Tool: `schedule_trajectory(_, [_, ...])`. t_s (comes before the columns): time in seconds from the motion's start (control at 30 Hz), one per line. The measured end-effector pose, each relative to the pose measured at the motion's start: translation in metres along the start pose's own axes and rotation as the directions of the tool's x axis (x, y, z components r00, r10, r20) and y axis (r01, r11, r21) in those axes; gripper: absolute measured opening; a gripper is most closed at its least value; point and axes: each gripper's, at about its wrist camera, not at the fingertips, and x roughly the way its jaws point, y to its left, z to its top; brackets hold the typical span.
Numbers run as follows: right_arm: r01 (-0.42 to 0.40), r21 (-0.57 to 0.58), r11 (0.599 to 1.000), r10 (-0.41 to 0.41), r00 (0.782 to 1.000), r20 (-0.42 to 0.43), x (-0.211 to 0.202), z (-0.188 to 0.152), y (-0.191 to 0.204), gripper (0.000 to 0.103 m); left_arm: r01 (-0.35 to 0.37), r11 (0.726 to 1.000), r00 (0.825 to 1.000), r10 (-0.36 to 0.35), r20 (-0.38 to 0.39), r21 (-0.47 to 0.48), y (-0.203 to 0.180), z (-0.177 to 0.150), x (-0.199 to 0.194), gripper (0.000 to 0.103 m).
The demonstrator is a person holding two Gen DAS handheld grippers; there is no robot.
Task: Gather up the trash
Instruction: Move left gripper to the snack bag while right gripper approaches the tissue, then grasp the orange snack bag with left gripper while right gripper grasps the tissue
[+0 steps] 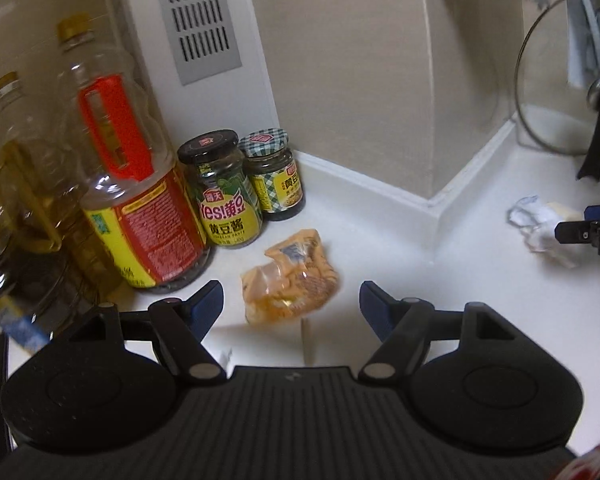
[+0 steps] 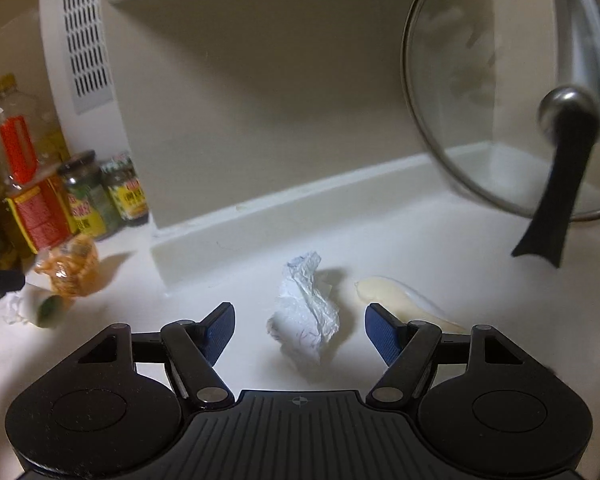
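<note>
Leaning on the wall, a glass lid [image 2: 496, 92] stands behind the white tabletop [image 2: 420, 248], with oil bottles [image 1: 128, 184] and two jars [image 1: 228, 188] crowding the left corner. Both grippers' fingers are spread and empty: the left gripper [image 1: 291, 304] faces an orange wrapper [image 1: 290, 276] beside the jars, the right gripper [image 2: 300, 328] a crumpled paper [image 2: 304, 308] near a pale packet [image 2: 396, 300].

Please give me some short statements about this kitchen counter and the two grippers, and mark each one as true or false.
1. The left gripper is open, with nothing held. True.
2. The orange wrapper lies on the counter in front of the left gripper. True.
3. The right gripper is shut on the crumpled white paper. False: it is open, and the paper lies ahead of the fingers, apart from them.
4. The two sauce jars have no lids. False: both are capped.
5. A glass pot lid leans against the wall. True.
</note>
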Motion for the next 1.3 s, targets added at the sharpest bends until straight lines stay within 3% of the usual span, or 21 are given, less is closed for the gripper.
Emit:
schedule_trajectory(0.13, [-0.001, -0.024, 1.0, 0.001, 1.0, -0.018, 0.017, 0.001, -0.001, 0.072, 0.003, 1.0, 1.0, -0.002, -0.03, 0.028, 0.006, 0.005, 0.025, 0.072])
schedule_trajectory(0.3, [-0.001, -0.043, 0.999, -0.001, 0.999, -0.046, 0.031, 0.0, -0.002, 0.043, 0.022, 0.997, 0.998, -0.018, -0.053, 0.072, 0.01, 0.01, 0.05, 0.072])
schedule_trajectory(0.4, [0.0, -0.061, 0.998, -0.002, 0.999, -0.041, 0.032, -0.001, -0.001, 0.033, 0.042, 0.995, 0.996, -0.035, -0.077, 0.094, 0.01, 0.013, 0.063, 0.072])
schedule_trajectory(0.7, [0.01, -0.059, 0.998, -0.01, 1.0, -0.004, 0.017, -0.003, 0.001, 0.03, 0.066, 0.991, 0.989, -0.049, -0.141, 0.116, 0.007, 0.012, 0.086, 0.057])
schedule_trajectory(0.8, [0.017, -0.051, 0.999, -0.017, 1.0, 0.0, 0.013, -0.005, 0.001, 0.03, 0.073, 0.991, 0.987, -0.055, -0.153, 0.112, 0.007, 0.012, 0.087, 0.047])
schedule_trajectory(0.97, [0.026, -0.04, 0.999, -0.025, 1.0, 0.004, 0.006, -0.007, 0.003, 0.03, 0.074, 0.994, 0.99, -0.064, -0.123, 0.075, 0.011, 0.012, 0.084, 0.035])
schedule_trajectory(1.03, [0.028, -0.04, 0.999, -0.028, 1.0, 0.009, 0.001, -0.009, 0.004, 0.03, 0.079, 0.995, 0.992, -0.071, -0.107, 0.067, 0.011, 0.013, 0.076, 0.024])
schedule_trajectory(1.3, [0.031, -0.047, 0.998, -0.03, 0.999, 0.028, -0.014, -0.009, 0.01, 0.03, 0.094, 0.995, 0.995, -0.092, -0.044, 0.046, 0.007, 0.016, 0.051, 0.018])
